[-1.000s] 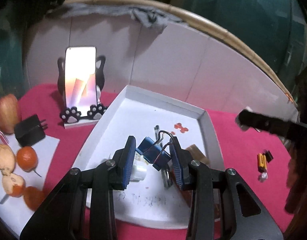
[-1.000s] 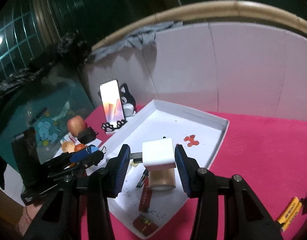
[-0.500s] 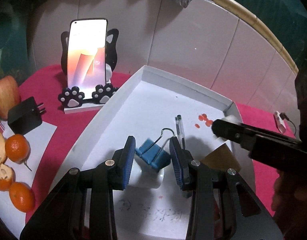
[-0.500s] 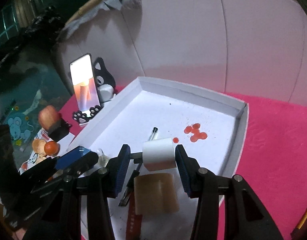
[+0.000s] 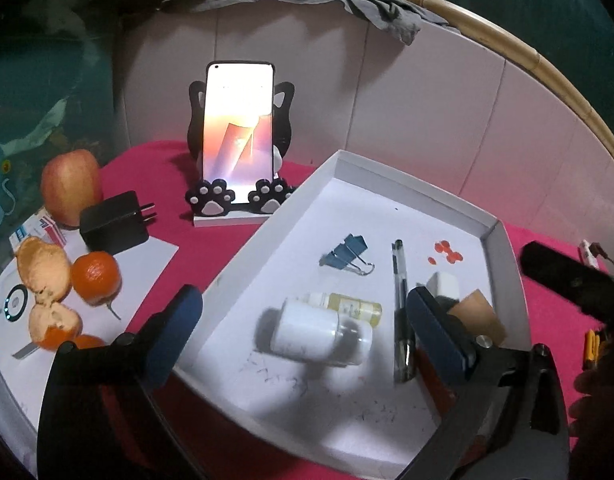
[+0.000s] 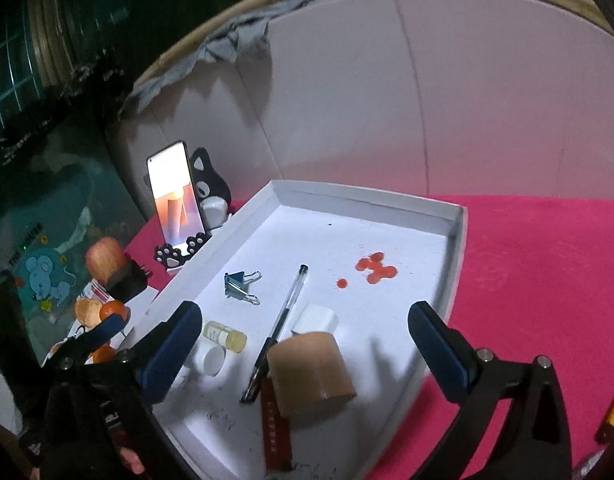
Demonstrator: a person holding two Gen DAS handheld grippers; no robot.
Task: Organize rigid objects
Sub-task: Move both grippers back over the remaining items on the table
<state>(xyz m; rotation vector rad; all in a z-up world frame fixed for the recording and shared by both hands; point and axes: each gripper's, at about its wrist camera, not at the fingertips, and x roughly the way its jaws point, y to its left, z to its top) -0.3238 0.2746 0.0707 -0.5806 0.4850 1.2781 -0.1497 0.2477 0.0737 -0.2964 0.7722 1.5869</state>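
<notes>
Tray white card, shallow | blue metal binder clip | both hand-held grippers just opened wide, empty

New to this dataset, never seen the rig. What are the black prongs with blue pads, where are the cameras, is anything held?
No robot: a person holds a two-finger tool in each hand, each with a fisheye camera looking along its fingers. One picture is from the left tool, one from the right tool. Both have just been opening and hold nothing. Beneath them a white tray on a pink cloth holds a blue binder clip, pen, white bottle, white block and brown block.
</notes>
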